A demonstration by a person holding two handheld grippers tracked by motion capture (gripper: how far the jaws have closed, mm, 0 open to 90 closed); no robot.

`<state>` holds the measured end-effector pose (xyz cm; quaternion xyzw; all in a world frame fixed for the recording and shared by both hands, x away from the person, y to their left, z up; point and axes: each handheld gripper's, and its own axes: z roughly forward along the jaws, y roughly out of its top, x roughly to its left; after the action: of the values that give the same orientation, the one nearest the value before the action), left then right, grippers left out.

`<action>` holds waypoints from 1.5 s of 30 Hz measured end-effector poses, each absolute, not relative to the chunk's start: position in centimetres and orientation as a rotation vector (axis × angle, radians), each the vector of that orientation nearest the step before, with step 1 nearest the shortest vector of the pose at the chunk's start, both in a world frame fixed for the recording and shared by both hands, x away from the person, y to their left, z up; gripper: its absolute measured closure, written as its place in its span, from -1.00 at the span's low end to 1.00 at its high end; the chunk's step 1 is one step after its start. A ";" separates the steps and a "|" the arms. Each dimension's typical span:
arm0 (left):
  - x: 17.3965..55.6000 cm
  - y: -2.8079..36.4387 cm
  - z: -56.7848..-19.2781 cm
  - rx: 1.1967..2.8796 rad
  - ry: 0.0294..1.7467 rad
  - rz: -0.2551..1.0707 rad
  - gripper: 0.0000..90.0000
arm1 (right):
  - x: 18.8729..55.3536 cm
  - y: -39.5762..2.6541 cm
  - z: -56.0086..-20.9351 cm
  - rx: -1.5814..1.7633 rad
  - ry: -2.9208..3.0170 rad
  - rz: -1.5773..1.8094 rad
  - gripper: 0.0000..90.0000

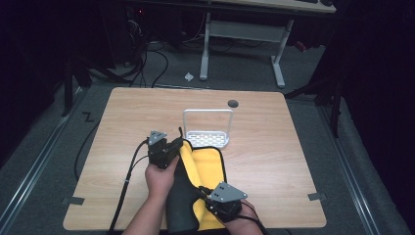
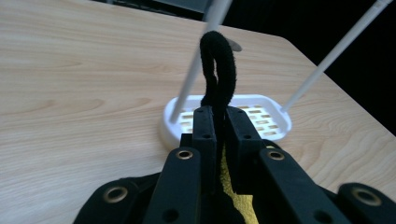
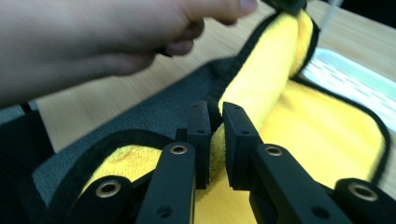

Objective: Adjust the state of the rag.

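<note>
- Wooden table (image 1: pixel 264 161) is standing in a dark room, with grey floor around it.
- On the table a cloth (image 1: pixel 208 169) is lying, yellow on one side and dark grey on the other, with a black edge. It is sitting near the person's side of the table, toward the middle.
- Part of the cloth is being folded over, so a yellow roll is showing along the fold.
- The left claw (image 1: pixel 172 145) is pinching the black edge of the cloth (image 2: pixel 218 70) at the far end. Its jaws are squeezed together on it, and a loop of the edge is sticking up above them.
- The right claw (image 1: pixel 208 195) is pinching the cloth at the near end. Its jaws are squeezed on the yellow fold (image 3: pixel 215 140).
- A hand (image 1: pixel 160 177) is holding the left claw, and it is showing big and blurry in the right gripper view.
- Just past the cloth a white rack (image 1: pixel 208 138) with little holes and a tall wire handle is standing. The cloth's far edge is lying just beside it.
- Farther back on the table a small dark round spot (image 1: pixel 233 103) is showing.
- Behind the table another desk with white legs (image 1: pixel 279 68) is standing.
</note>
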<state>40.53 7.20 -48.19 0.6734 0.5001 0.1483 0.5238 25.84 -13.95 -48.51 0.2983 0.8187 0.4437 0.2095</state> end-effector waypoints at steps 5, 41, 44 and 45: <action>40.5 5.5 -47.7 1.617 1.156 0.366 0.83 | 25.8 -16.1 -48.8 0.880 2.264 1.205 0.82; 35.6 9.1 -51.5 1.856 1.058 0.220 0.28 | 26.2 -19.8 -51.5 1.036 2.289 1.103 0.48; 34.5 9.5 -52.1 1.886 1.049 0.208 0.28 | 26.1 -19.7 -51.6 1.033 2.292 1.097 0.48; 34.5 9.5 -52.1 1.886 1.049 0.208 0.28 | 26.1 -19.7 -51.6 1.033 2.292 1.097 0.48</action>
<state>34.53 9.50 -52.15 0.7689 0.4275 0.0848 0.4678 26.13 -19.72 -51.59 0.3690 0.8191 0.3919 0.1981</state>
